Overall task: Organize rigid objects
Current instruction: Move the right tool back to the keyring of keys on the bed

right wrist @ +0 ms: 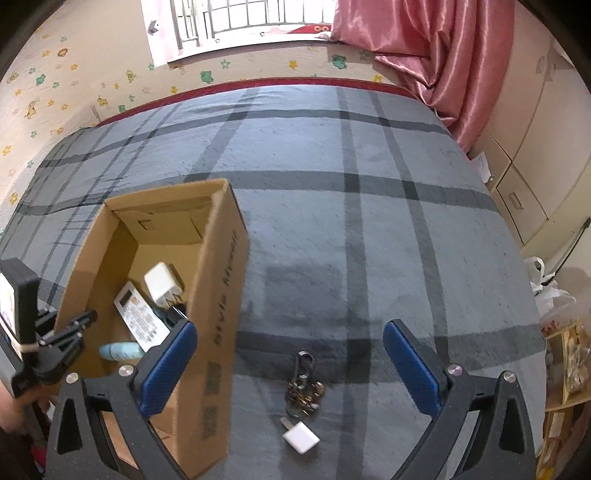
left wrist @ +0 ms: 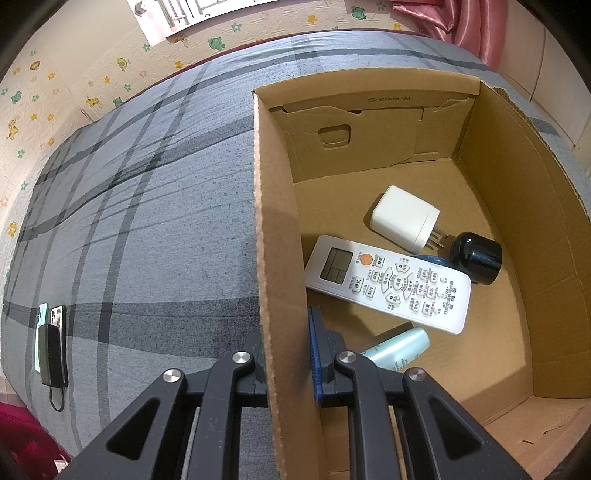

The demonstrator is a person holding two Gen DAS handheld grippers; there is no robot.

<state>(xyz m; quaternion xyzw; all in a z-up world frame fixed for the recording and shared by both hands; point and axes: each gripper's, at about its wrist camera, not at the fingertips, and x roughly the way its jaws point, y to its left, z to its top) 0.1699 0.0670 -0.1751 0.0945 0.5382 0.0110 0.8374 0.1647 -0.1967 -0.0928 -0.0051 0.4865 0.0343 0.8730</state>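
Right wrist view showed your right tongs (right wrist: 288, 369) wide open, empty, over the keys (right wrist: 303, 391); centring first seemed wise, while left tongs (left wrist: 286, 354) clamped the box (left wrist: 277, 258) wall.

A grey bedspread with dark plaid stripes (right wrist: 332, 229) covers the bed. Beyond its far edge stands a cream wall with frog and star stickers (right wrist: 92, 85), holding a barred window (right wrist: 243, 18). A shiny pink satin curtain (right wrist: 436, 55) hangs at the bedspread's far right corner, beside cream cabinet doors (right wrist: 528, 177).
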